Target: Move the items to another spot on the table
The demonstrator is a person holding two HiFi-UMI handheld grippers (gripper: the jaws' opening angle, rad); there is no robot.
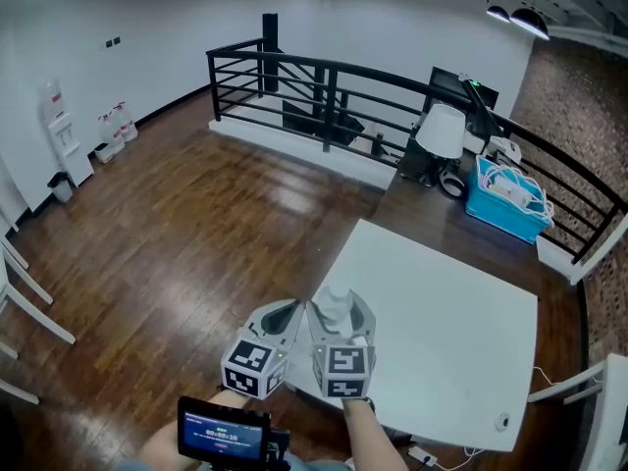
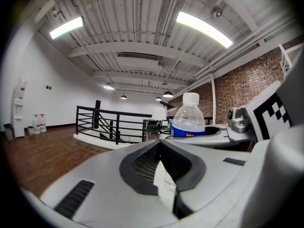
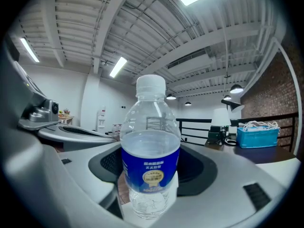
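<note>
A clear water bottle (image 3: 150,160) with a blue label and a white cap stands upright between the jaws of my right gripper (image 3: 149,175), and the pads sit against its sides. In the head view the bottle (image 1: 337,307) is at the near left corner of the white table (image 1: 446,327), inside the right gripper (image 1: 340,314). My left gripper (image 1: 294,312) is just left of it, over the table's edge. Its jaws are together with nothing between them (image 2: 161,151). The left gripper view shows the bottle (image 2: 188,120) close by on the right.
A small round disc (image 1: 502,422) lies near the table's front right corner. Behind the table are a white lamp (image 1: 441,130), a blue basket of cables (image 1: 507,199) and a black railing (image 1: 324,81). Wooden floor (image 1: 177,234) spreads to the left.
</note>
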